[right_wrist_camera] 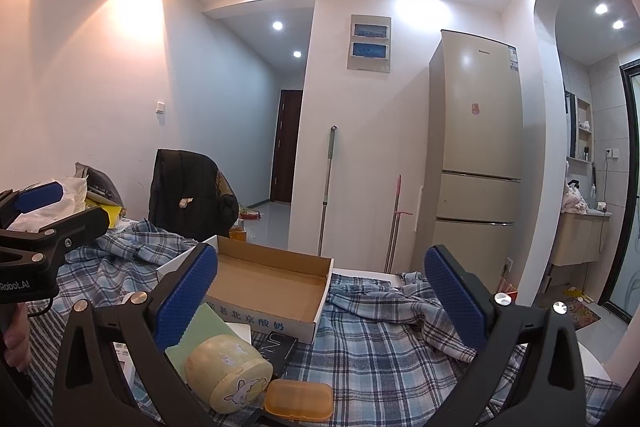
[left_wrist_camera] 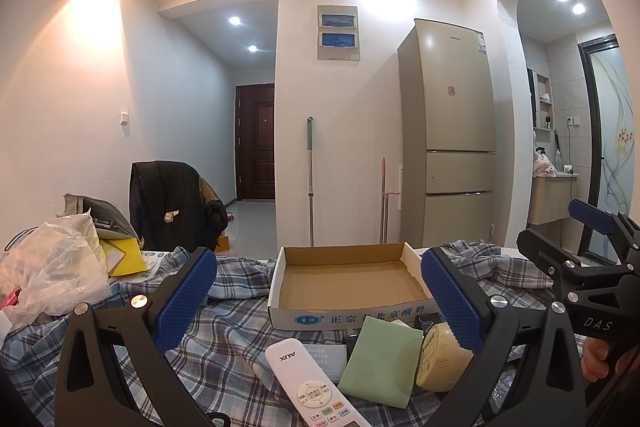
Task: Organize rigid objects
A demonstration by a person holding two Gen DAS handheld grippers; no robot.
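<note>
Fingers of left gripper (left_wrist_camera: 320,303) and right gripper (right_wrist_camera: 320,299) spread wide, holding nothing, above the cardboard tray (left_wrist_camera: 352,319)

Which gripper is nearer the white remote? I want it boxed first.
Left. The remote lies between the left gripper fingers, just below them. The right gripper is off to its right, above the yellow jar; its view misses the remote.

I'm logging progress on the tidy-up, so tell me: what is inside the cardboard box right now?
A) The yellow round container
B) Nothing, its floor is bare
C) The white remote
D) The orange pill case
B: the cardboard box shows only bare brown floor in both views, while the remote, yellow container and orange case lie outside on the plaid cloth.
</note>
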